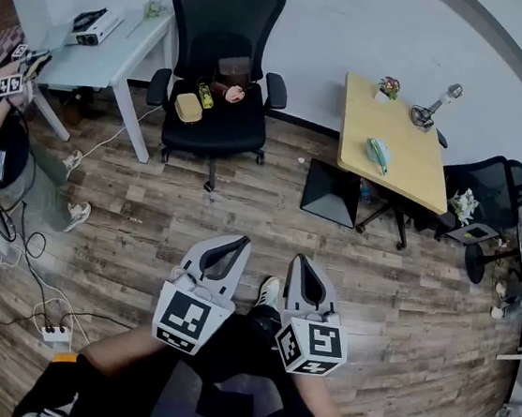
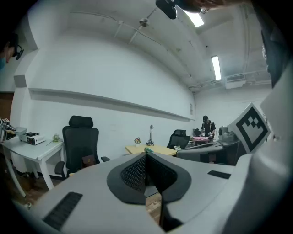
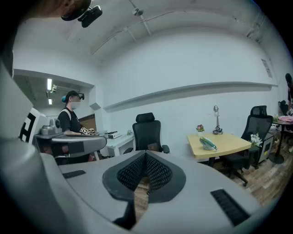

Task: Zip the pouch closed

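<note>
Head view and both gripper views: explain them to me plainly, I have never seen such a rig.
A person wears a head camera and holds a two-jaw gripper in each hand. The head view looks down on the left gripper and right gripper above a wooden floor. Each gripper view looks along its own jaws: both pairs are closed, holding nothing. Ahead stands a black office chair with small items on its seat; a wooden table is to its right.
</note>
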`<act>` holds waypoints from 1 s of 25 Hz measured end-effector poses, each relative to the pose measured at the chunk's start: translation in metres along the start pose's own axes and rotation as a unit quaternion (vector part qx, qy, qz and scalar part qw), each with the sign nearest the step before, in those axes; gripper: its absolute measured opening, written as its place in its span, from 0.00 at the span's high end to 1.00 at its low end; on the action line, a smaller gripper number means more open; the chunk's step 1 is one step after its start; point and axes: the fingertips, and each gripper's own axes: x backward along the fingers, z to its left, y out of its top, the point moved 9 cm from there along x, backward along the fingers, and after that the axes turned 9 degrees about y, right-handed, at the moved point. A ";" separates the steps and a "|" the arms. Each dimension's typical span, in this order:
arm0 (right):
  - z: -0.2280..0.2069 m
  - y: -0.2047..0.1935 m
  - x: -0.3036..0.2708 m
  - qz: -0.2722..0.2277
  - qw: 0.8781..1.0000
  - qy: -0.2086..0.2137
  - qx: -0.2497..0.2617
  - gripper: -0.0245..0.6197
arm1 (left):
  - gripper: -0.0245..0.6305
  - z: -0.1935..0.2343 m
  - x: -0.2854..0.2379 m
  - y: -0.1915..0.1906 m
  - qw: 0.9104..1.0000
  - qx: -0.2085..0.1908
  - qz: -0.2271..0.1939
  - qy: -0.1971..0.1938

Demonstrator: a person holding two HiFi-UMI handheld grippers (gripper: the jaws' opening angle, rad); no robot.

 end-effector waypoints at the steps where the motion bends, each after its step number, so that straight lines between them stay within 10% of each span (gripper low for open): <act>1: 0.001 -0.001 0.000 0.000 1.000 -0.001 0.000 0.94 | 0.95 0.001 0.000 0.000 1.000 -0.001 -0.001 -0.001; 25: -0.045 -0.013 -0.008 0.014 0.999 -0.012 -0.034 0.94 | 0.95 -0.015 -0.035 -0.009 1.000 0.008 0.022 -0.008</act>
